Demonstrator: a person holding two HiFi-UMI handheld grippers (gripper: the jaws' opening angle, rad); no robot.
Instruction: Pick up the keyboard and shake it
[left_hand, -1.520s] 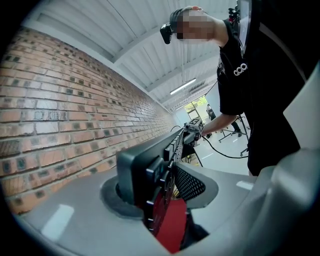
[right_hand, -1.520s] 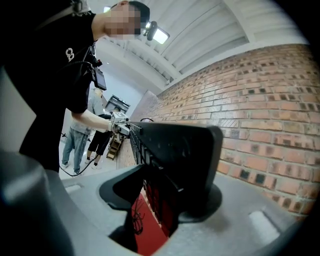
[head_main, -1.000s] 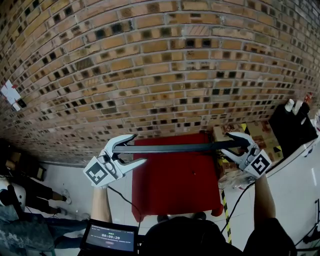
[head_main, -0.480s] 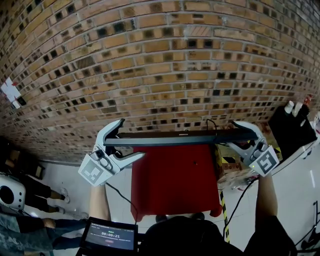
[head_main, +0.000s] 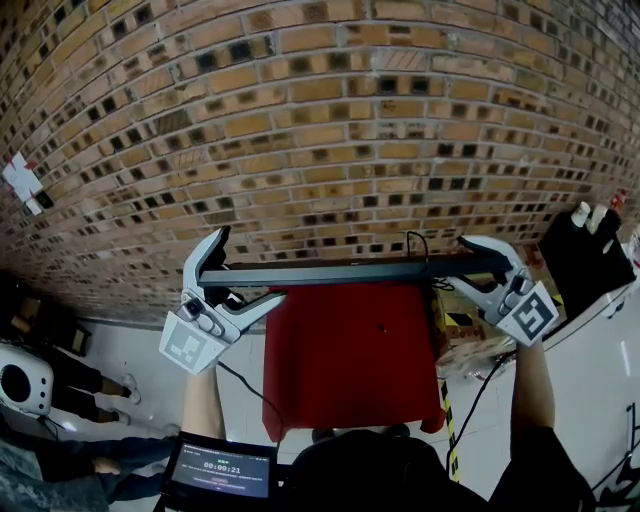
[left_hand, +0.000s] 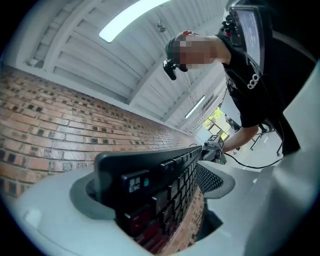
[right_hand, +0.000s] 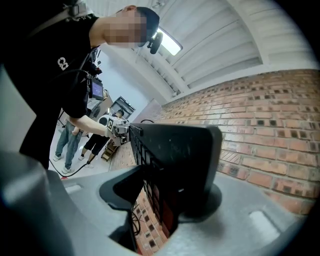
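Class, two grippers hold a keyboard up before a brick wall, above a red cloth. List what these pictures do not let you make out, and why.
1. Key legends on the keyboard: left gripper view, small and dark; head view shows it edge-on.
2. Where its cable ends: head view, too thin against the brick wall.
3. What the red cloth covers: head view.
4. Print on the screen: head view, too small.

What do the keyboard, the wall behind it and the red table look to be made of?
Keyboard: probably matte black plastic; dull moulded case and keycaps. Wall: rough brick, tan and dark, with pale mortar lines. Red table: seemingly draped in matte cloth; flat red runs over its edges, so what lies beneath is hidden.
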